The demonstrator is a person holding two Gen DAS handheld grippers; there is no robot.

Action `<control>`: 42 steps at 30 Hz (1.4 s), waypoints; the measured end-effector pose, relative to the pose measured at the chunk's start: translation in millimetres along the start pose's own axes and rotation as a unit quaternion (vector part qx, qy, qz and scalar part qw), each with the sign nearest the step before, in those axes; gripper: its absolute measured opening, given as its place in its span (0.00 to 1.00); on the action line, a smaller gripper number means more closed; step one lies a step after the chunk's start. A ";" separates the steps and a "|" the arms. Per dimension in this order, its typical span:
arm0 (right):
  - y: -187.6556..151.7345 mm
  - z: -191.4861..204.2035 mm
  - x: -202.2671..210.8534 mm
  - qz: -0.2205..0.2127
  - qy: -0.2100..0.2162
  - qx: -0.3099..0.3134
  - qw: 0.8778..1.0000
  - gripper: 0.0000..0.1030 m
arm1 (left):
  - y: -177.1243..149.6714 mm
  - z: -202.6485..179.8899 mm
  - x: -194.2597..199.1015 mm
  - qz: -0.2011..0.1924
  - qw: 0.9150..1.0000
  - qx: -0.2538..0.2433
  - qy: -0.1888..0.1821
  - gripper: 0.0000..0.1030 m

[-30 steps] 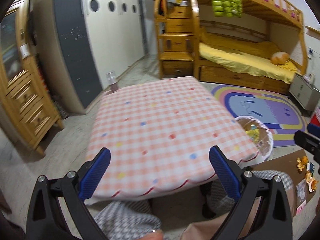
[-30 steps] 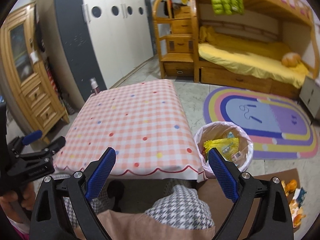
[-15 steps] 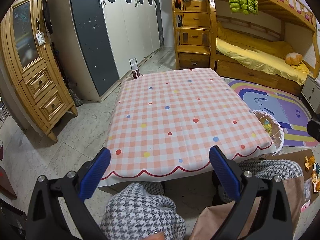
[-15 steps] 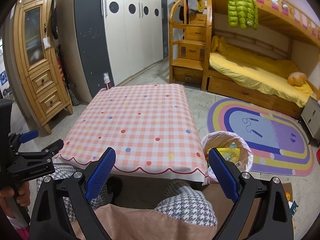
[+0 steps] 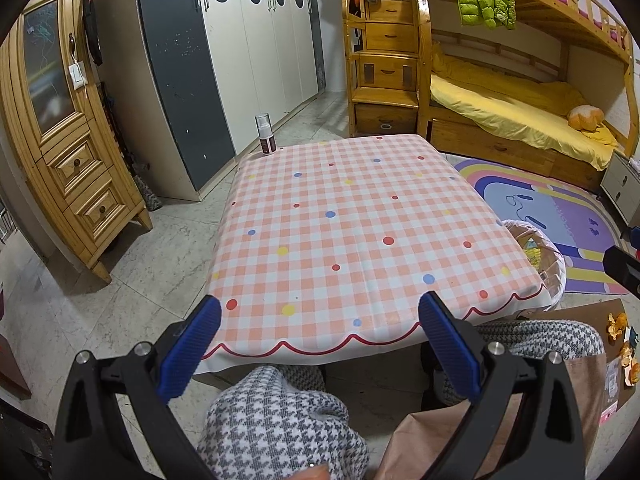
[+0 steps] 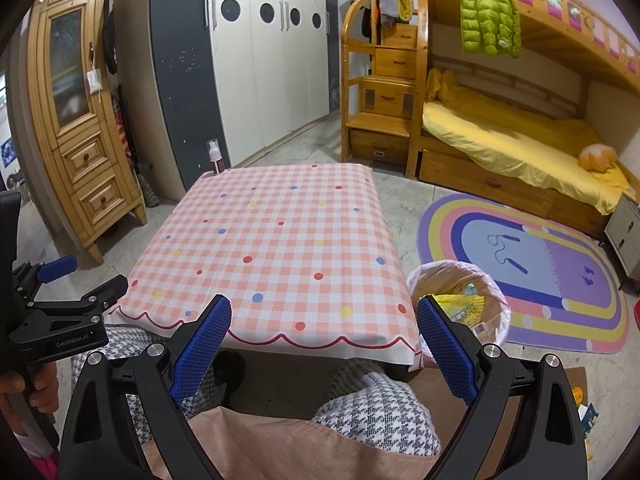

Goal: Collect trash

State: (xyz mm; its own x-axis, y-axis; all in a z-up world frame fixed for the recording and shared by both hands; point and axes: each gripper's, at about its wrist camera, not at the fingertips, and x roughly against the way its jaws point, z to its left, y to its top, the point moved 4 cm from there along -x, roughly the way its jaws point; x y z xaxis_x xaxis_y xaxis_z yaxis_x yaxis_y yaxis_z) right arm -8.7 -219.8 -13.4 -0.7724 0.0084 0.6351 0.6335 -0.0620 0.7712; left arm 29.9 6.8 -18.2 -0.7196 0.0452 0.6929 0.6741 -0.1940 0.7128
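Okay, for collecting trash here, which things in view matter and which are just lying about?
For the job:
trash bin beside the table, already holding wrappers
orange peels on the cardboard
left gripper and right gripper, both open

Just lying about:
spray bottle
green jacket
rainbow rug

A low table covered by a pink-and-white checked cloth with coloured dots. 1 small spray bottle stands upright at its far left corner. Pale tiled floor surrounds it.
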 end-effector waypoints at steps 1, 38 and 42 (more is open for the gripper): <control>0.0 -0.1 0.0 0.000 -0.001 0.000 1.000 0.90 | 0.0 -0.1 -0.1 0.000 1.000 0.000 0.000 0.93; 0.4 -0.1 0.0 -0.001 0.000 -0.001 1.000 0.90 | -0.9 0.3 4.4 0.001 1.000 -0.001 0.003 0.93; 0.5 -0.2 0.2 -0.001 0.001 0.000 1.000 0.90 | -0.7 0.5 4.4 0.001 1.000 0.000 0.003 0.93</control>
State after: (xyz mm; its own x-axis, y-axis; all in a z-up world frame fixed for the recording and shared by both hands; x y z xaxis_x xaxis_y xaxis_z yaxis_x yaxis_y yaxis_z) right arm -8.5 -220.0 -12.9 -0.7734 0.0074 0.6339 0.6323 -0.0630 0.7722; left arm 26.3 7.6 -15.6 -0.7187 0.0391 0.6942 0.6761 -0.1937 0.7109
